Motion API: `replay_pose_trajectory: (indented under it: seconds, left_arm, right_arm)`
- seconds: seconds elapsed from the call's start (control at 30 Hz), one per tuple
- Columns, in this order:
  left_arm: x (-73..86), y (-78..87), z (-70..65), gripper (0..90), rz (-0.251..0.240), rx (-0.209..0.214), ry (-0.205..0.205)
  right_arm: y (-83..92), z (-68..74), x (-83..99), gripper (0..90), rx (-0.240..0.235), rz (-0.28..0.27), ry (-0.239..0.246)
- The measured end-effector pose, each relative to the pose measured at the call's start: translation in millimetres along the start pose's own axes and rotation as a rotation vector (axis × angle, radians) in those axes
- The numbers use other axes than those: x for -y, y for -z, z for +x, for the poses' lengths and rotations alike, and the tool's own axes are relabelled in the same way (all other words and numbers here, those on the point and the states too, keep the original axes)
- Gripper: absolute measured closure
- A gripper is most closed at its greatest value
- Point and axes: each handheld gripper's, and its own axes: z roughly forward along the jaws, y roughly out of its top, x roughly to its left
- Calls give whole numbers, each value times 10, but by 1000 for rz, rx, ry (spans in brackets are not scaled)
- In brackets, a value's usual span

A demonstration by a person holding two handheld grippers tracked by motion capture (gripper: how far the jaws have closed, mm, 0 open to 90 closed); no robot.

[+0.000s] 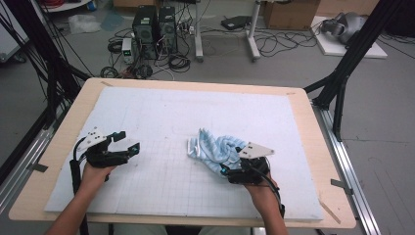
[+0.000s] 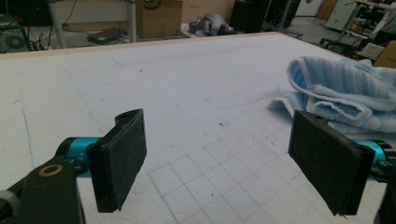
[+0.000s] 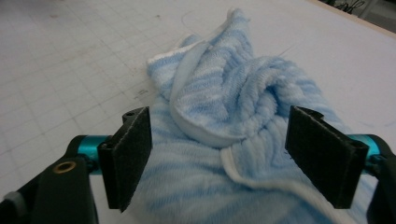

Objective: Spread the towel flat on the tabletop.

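A crumpled light-blue striped towel [image 1: 215, 147] lies right of centre on the white gridded mat [image 1: 161, 112]. My right gripper [image 1: 231, 162] sits at the towel's near right edge, pointing into it. In the right gripper view the towel [image 3: 224, 102] bunches up between the two black pads [image 3: 128, 156], which stand wide apart on either side of a fold without pressing on it; the right gripper [image 3: 224, 161] is open. My left gripper [image 1: 128, 141] hovers over bare mat at the left, open and empty [image 2: 224, 163], with the towel [image 2: 345, 93] off to its right.
The mat lies on a wooden table [image 1: 73, 112] whose border shows on all sides. Black frame posts [image 1: 342, 73] stand at the table's far corners. Computers and cables [image 1: 156, 34] clutter the floor beyond.
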Motion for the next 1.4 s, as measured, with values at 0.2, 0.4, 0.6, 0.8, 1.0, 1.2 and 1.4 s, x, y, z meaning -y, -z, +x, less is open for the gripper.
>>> replay_pose_trajectory:
  seconds: [0.2,0.4,0.6,0.8,1.0,1.2,1.4]
  left_arm:
    - [4,-15,-8,198,9,5,-5]
    - [6,-8,25,201,4,-4,6]
    - [-17,61,117,206,-24,-34,33]
    - [-43,105,164,206,-37,-53,37]
    - [-50,141,193,207,-43,-65,43]
    - [-45,150,213,207,-48,-69,53]
    - [-42,137,212,207,-43,-65,52]
  right_arm:
    - [-432,92,-167,317,29,152,144]
    - [-665,59,-231,603,4,227,141]
    - [-606,116,-364,767,-153,189,51]
    - [-639,428,-649,786,-360,113,91]
    - [-780,548,-969,786,-395,72,135]
    - [-952,362,-1209,787,-318,62,106]
    - [-1195,83,-1453,787,-230,69,104]
